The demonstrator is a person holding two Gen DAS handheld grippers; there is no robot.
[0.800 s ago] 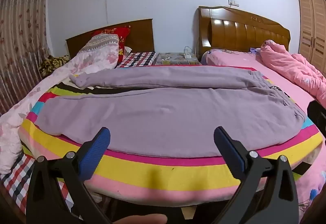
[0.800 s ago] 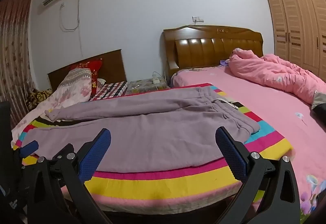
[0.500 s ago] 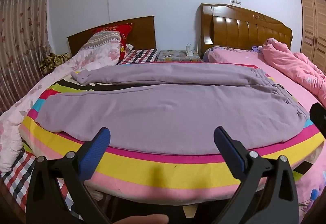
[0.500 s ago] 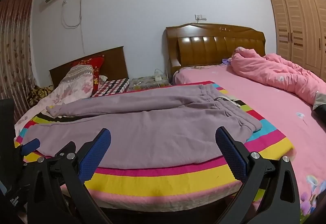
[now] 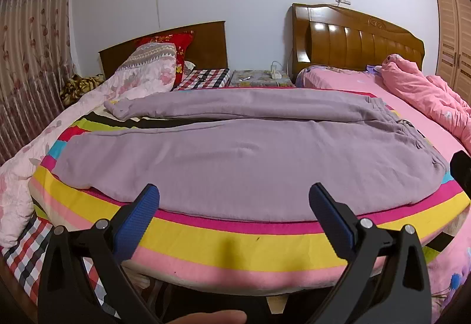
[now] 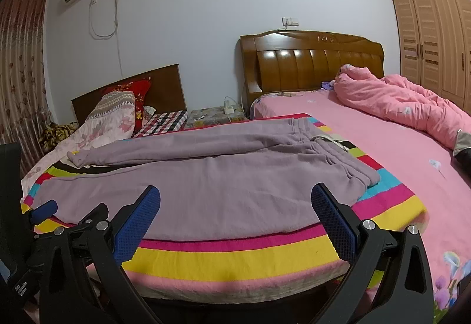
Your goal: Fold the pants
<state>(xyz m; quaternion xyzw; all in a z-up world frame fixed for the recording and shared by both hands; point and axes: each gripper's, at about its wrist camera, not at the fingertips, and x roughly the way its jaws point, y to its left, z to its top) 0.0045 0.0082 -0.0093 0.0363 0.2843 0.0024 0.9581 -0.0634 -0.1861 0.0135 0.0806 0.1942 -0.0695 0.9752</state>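
Purple pants (image 5: 235,159) lie spread flat on a striped blanket (image 5: 229,238), waistband to the right, both legs reaching left; the right wrist view shows the pants (image 6: 206,185) too. My left gripper (image 5: 234,200) hovers open just short of the near edge of the pants, nothing between its blue pads. My right gripper (image 6: 235,201) is open too, held over the near hem toward the waistband side, touching nothing. The left gripper's blue fingertip (image 6: 44,210) shows at the left edge of the right wrist view.
The striped blanket covers the foot of a bed with a pink sheet (image 6: 382,147) and a heaped pink quilt (image 6: 406,106). A second bed with pillows (image 5: 150,70) stands at the left, a nightstand (image 5: 259,78) between headboards. A fingertip (image 5: 212,316) shows at the bottom.
Both grippers have edged slightly closer to the bed and the view has tilted a little; the pants lie as before. Both stay open.
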